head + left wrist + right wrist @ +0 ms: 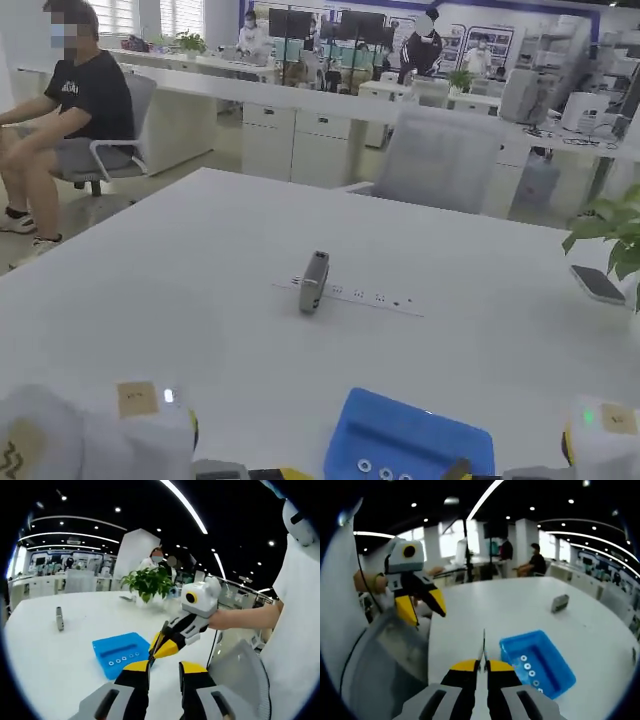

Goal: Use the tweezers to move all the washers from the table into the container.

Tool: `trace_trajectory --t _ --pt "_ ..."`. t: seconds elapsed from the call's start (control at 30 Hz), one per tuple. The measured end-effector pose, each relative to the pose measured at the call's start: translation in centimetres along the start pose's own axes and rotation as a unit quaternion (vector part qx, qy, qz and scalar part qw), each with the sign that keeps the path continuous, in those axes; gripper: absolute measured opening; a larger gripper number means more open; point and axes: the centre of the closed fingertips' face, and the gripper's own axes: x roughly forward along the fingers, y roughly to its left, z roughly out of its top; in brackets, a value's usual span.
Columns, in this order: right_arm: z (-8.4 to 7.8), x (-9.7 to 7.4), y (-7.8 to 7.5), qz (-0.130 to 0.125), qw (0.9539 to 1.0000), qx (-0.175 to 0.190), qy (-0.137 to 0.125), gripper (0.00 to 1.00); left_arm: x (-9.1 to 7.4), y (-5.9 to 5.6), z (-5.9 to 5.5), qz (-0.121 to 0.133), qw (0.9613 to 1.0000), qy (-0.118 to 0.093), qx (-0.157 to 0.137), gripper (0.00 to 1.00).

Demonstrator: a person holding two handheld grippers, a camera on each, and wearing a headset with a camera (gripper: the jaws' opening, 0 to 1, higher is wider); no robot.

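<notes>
While the tweezers (484,647) are clamped in the right gripper (483,666), they could be twisted askew by table (520,605) contact; the left gripper (165,670) is held apart.

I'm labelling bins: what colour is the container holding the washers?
The container is blue, clearest in the right gripper view.

The left hand-held gripper (165,671) gapes; the right hand-held gripper (483,666) pinches tweezers (483,644).

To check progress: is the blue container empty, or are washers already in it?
Not empty: a row of washers lies inside the blue container.
</notes>
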Motion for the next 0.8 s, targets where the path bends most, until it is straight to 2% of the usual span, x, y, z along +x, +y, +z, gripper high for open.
trace_trajectory --t 0.03,0.13,0.17,0.23,0.3,0.37,0.5,0.8 --pt "-0.3 0.0 0.2 0.001 1.0000 -0.007 0.004 0.03 0.3 -0.4 -0.1 -0.009 0.9999 0.006 0.003 0.20" --pt "-1.9 -0.1 1.4 0.021 0.9985 -0.031 0.041 0.03 1.3 -1.3 -0.4 -0.032 0.9989 0.027 0.023 0.20" --pt "-2.1 -0.1 1.5 0.023 0.9982 -0.033 0.044 0.03 1.6 -1.7 -0.5 -0.042 0.9982 0.030 0.031 0.21" --pt "-2.8 -0.1 2.4 0.038 0.9964 -0.046 0.060 0.03 2.2 -1.8 -0.6 -0.042 0.9977 0.033 0.040 0.24" --pt "-3.5 -0.1 3.1 0.045 0.9940 -0.062 0.078 0.03 2.6 -2.4 -0.7 -0.061 0.9964 0.041 0.041 0.24" --pt "-4.1 0.0 3.7 0.050 0.9915 -0.077 0.093 0.03 3.1 -2.7 -1.0 -0.070 0.9939 0.056 0.065 0.20" --pt "-4.6 0.0 4.7 0.061 0.9903 -0.080 0.097 0.03 3.8 -3.6 -1.8 -0.092 0.9847 0.087 0.119 0.11" --pt "-5.9 0.0 5.6 0.066 0.9812 -0.122 0.135 0.03 5.2 -4.2 -2.0 -0.109 0.9809 0.108 0.120 0.11"
